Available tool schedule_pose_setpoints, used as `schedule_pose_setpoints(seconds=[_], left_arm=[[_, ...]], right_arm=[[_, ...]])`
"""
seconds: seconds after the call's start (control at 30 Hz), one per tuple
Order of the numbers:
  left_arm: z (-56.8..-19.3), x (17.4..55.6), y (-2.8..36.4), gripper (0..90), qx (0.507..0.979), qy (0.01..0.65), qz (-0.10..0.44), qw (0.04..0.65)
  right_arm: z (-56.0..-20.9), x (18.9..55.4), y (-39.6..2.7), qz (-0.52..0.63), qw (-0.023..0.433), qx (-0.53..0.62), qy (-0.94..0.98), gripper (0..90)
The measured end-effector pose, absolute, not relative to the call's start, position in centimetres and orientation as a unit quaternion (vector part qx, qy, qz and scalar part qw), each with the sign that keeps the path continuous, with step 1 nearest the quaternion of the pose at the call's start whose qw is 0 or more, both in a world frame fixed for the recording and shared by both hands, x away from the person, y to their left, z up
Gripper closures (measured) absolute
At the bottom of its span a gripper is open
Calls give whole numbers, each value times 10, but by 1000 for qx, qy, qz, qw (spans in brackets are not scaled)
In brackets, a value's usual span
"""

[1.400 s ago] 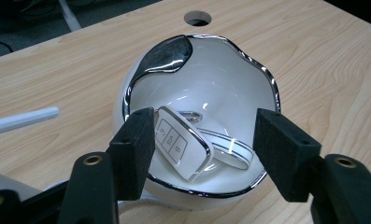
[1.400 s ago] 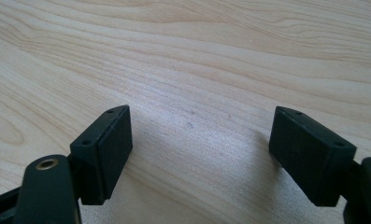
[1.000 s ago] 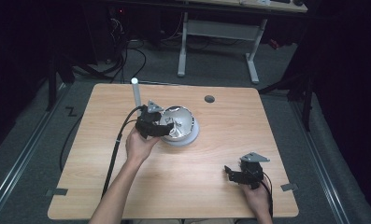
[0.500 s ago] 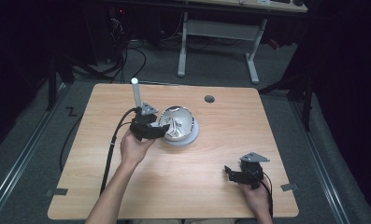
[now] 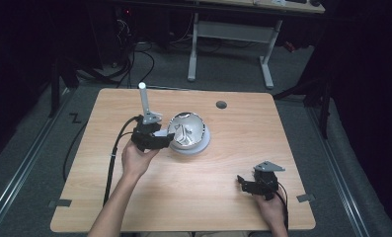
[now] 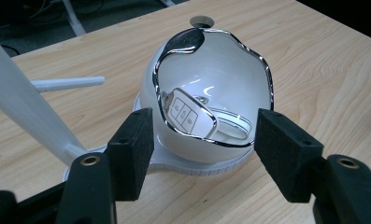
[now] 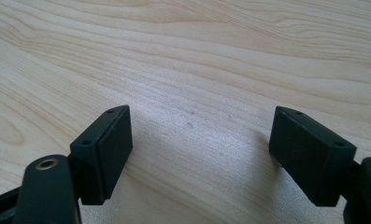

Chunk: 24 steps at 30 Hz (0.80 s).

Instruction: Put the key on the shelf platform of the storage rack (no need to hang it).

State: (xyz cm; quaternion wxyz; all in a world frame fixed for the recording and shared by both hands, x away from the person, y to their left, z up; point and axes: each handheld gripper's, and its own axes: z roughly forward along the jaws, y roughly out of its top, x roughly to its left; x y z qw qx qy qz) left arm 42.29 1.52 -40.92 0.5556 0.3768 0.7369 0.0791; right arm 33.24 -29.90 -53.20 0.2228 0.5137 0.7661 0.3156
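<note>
Wooden bench [image 5: 193,197] seen from above, two forearms coming in from the near edge. Left claw [image 5: 165,140] held by the left hand [image 5: 137,160] at the left side of a white egg-shaped bowl [image 5: 188,132], jaws spread wide and pointed at the bowl. Black cable [image 5: 113,158] trailing back from it along the forearm.

In the left gripper view: left claw [image 6: 204,149] spread wide, black pads standing either side of the bowl's [image 6: 211,70] lower front, apart from it, nothing gripped. Bowl standing on a round white base [image 6: 192,165], opening edged with a wavy chrome rim and tilted toward the camera. Inside, a white car key fob [image 6: 192,114] with buttons, lying against the inner wall near the lower rim. White post [image 6: 24,107] slanting up at the left, a short white rod lying on the bench behind it.

Right claw [image 5: 243,181] low near the bench's right front corner, well apart from the bowl, held by the right hand [image 5: 270,210]. In the right gripper view: right claw [image 7: 199,154] wide apart, empty, bare wood grain between the pads.
</note>
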Motion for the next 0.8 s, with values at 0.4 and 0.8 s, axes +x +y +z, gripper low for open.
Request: schedule_pose_setpoints(seconds=[0.4, 0.8], left_arm=[[-405, 416, 24, 379, 369, 737, 77, 561], [-408, 411, 38, 377, 363, 739, 86, 561]], right_arm=[[-532, 332, -299, 316, 223, 514, 766, 218], [-532, 332, -299, 316, 223, 514, 766, 219]])
